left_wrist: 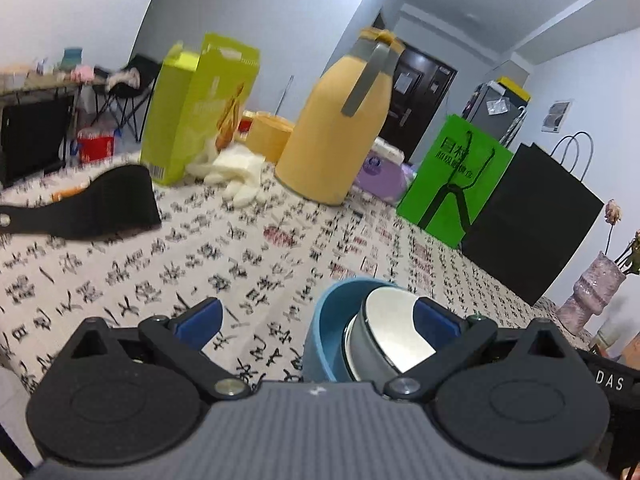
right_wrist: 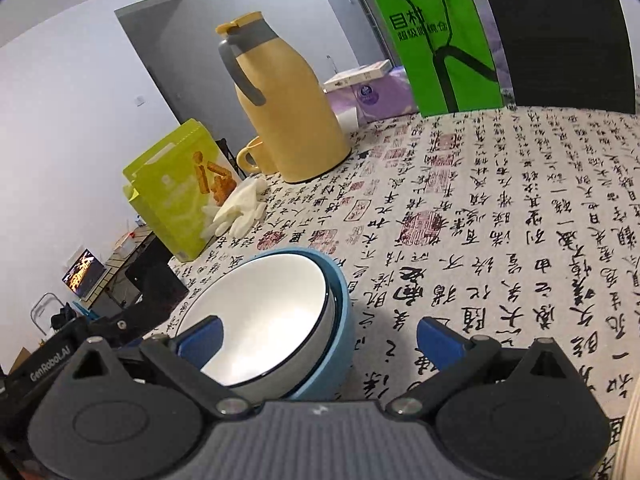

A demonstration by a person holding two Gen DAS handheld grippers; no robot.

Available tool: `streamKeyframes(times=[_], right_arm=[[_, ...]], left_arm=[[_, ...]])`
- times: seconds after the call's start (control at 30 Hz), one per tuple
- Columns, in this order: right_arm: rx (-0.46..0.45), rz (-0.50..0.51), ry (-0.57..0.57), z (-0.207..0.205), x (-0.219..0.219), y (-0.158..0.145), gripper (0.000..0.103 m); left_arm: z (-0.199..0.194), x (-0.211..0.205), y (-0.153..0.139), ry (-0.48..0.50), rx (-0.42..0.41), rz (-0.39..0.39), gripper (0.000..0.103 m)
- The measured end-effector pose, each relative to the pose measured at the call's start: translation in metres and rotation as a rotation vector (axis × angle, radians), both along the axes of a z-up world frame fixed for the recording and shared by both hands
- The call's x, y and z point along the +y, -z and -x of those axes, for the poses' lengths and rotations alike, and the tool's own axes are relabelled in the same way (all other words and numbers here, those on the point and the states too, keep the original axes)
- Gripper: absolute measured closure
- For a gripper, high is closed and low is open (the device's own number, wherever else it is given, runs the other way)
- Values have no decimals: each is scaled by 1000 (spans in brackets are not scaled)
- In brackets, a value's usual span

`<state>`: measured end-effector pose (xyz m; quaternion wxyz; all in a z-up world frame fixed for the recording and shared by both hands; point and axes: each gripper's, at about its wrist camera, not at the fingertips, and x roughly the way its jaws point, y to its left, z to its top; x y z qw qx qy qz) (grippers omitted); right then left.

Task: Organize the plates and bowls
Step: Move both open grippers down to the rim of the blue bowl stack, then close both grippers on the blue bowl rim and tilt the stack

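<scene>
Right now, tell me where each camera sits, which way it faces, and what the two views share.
Left wrist: rides on the left gripper, low over the tablecloth, facing the yellow jug; its blue fingers are spread, bowls by the right finger.
Right wrist: rides on the right gripper, looking down across the table; its fingers are spread, the left gripper's body showing at left.
Shared: white bowl nested in blue bowl, jug, green bag, snack box.
</scene>
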<state>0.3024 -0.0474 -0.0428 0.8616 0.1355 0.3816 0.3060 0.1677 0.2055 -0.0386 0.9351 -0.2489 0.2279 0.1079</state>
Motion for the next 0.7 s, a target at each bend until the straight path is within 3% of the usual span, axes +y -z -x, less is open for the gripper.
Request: streamKeyframes(times=[0.3, 0.33, 0.5, 0.57, 0.7], right_arm=[[106, -43, -10, -14, 8, 18, 8], [116, -52, -9, -15, 8, 20, 13], [154, -80, -16, -21, 11, 28, 30], [171, -95, -21, -23, 11, 31, 41], [212, -127, -24, -29, 10, 38, 47]], left_arm=[[-24, 1, 15, 34, 83, 85, 1], [-25, 1, 17, 45, 85, 101, 2], [-35, 3, 23, 67, 110, 144, 17], [-39, 3, 26, 82, 121, 161, 23], [-47, 6, 30, 116, 146, 202, 33]])
